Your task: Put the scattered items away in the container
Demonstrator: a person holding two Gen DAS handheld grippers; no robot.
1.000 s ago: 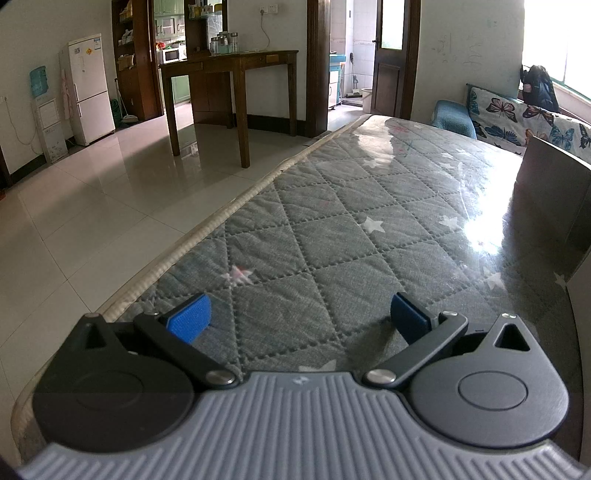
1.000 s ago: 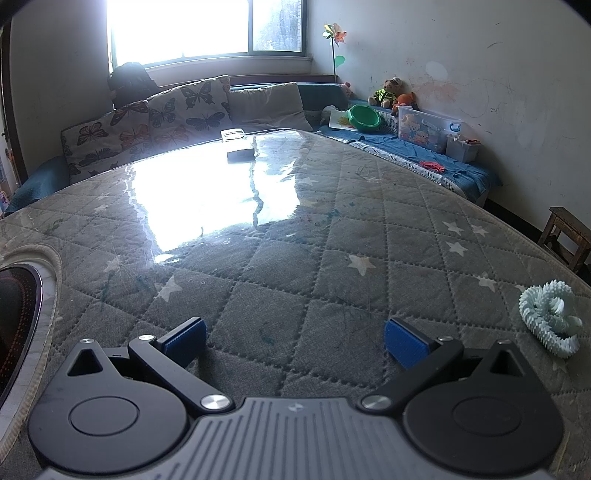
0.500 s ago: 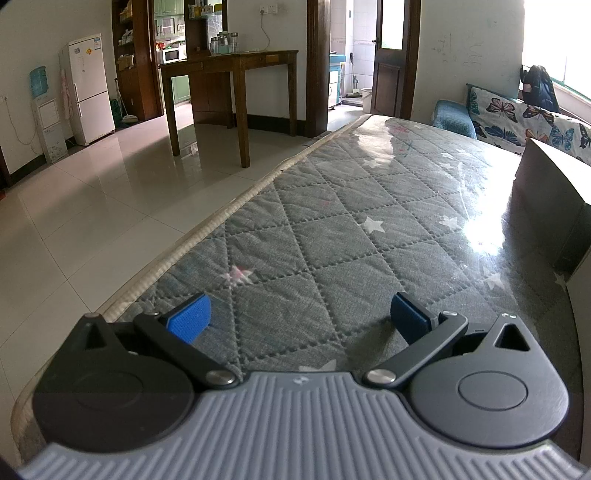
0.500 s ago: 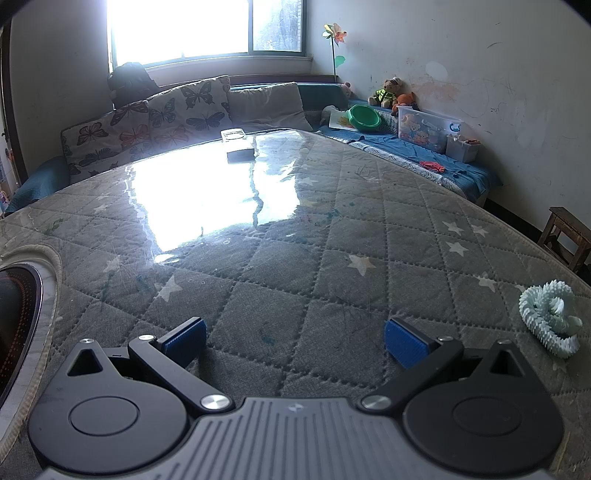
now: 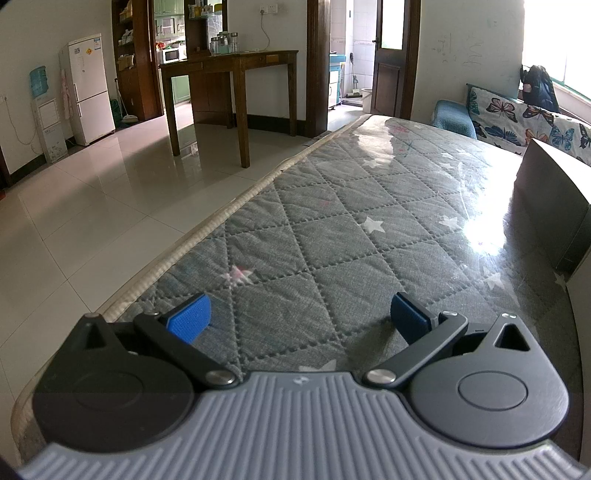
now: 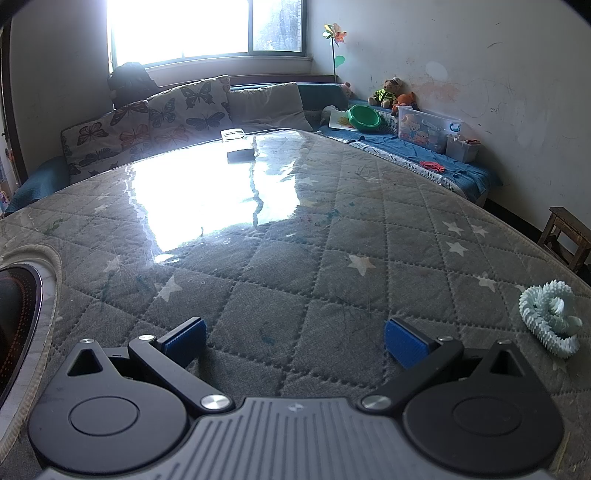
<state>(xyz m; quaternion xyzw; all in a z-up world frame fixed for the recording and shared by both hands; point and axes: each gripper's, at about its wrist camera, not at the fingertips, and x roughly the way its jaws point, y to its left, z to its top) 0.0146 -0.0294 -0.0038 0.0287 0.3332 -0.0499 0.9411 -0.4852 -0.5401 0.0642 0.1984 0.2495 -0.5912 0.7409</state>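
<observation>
Hovering both my left gripper (image 5: 299, 314) and right gripper (image 6: 295, 338) spread wide and empty over the quilted table (image 6: 280, 266), I am eyeing the pale toy (image 6: 548, 317) near its right edge, risking knocking it off.

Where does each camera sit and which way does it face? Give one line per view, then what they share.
Left wrist: sits on the left tool, looking along the quilted table toward a wooden desk and fridge; its open blue fingers show.
Right wrist: sits on the right tool, facing the window and sofa; a pale coiled toy lies right.
Shared: the same table and butterfly cushions.
</observation>
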